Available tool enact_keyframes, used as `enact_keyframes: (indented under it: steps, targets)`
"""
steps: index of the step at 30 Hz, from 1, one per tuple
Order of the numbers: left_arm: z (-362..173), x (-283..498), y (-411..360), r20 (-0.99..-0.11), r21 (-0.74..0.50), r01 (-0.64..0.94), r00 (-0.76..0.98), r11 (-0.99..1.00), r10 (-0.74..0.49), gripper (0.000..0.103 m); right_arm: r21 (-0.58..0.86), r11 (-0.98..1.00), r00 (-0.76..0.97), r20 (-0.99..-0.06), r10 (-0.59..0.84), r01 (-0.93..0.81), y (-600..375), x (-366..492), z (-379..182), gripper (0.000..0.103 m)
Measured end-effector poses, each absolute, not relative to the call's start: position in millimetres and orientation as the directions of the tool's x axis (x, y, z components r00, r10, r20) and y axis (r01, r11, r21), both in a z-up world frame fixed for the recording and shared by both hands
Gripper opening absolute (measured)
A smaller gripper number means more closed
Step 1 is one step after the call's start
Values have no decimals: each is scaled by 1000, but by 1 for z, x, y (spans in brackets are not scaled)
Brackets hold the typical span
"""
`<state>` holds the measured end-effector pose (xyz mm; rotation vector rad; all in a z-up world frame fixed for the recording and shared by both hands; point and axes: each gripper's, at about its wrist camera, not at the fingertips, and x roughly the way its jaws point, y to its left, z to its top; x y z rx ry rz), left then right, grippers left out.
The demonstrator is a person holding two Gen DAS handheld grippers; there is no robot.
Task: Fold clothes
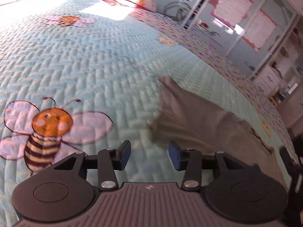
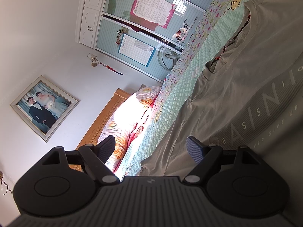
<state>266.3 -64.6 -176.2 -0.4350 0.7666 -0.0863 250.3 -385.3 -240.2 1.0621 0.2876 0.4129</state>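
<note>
A grey T-shirt with pale lettering lies spread on the light-blue quilted bedspread; its neck opening points toward the far end of the bed. In the left wrist view one grey sleeve of it lies on the bedspread, just ahead and to the right of my left gripper. That gripper is open, its pads apart with only quilt showing between them. My right gripper hangs open and wide beside the shirt's near edge, its view rolled sideways, and nothing is clamped in it.
An embroidered bee is stitched into the quilt left of my left gripper. A floral pillow and a wooden headboard are at the bed's head. A mirrored wardrobe stands past the bed, and a framed photo hangs on the wall.
</note>
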Motion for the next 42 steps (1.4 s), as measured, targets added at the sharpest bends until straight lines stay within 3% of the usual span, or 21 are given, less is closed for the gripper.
enact_keyframes:
  steps: [3, 9, 13, 17, 22, 25, 27, 28, 31, 37, 42]
  targets:
    - [-178, 240, -81, -653, -382, 14, 703, 924, -281, 49, 886, 423, 887, -33, 460, -187, -385, 250, -239, 82]
    - [-177, 258, -94, -591, -556, 162, 613, 815, -524, 50, 900, 384, 887, 6, 463, -207, -388, 247, -244, 82]
    - [-189, 288, -101, -592, -612, 118, 586, 782, -553, 50, 917, 326, 884, 56, 464, -230, -395, 246, -250, 82]
    - [-210, 309, -100, -537, -744, 52, 546, 666, -643, 54, 914, 331, 882, 58, 467, -235, -394, 247, -250, 82]
    - [-213, 326, -112, -480, -797, 112, 479, 594, -735, 62, 922, 299, 876, 79, 476, -245, -396, 253, -252, 82]
    - [-207, 330, -122, -507, -758, 214, 402, 616, -763, 53, 926, 285, 875, 88, 476, -248, -397, 253, -253, 82]
    - [-206, 330, -125, -534, -724, 260, 375, 639, -758, 36, 927, 282, 875, 89, 476, -248, -397, 253, -253, 82]
    - [-206, 331, -125, -556, -698, 268, 381, 664, -739, 20, 927, 282, 875, 89, 476, -247, -397, 253, -253, 82]
    - [-207, 335, -124, -607, -631, 287, 396, 721, -689, 6, 927, 284, 875, 87, 476, -247, -397, 253, -253, 82]
    - [-198, 349, -123, -648, -508, 352, 445, 786, -618, 8, 925, 289, 875, 84, 477, -246, -397, 253, -252, 82]
    - [-198, 345, -109, -647, -536, 321, 438, 781, -624, 9, 924, 292, 874, 81, 478, -246, -397, 253, -251, 82]
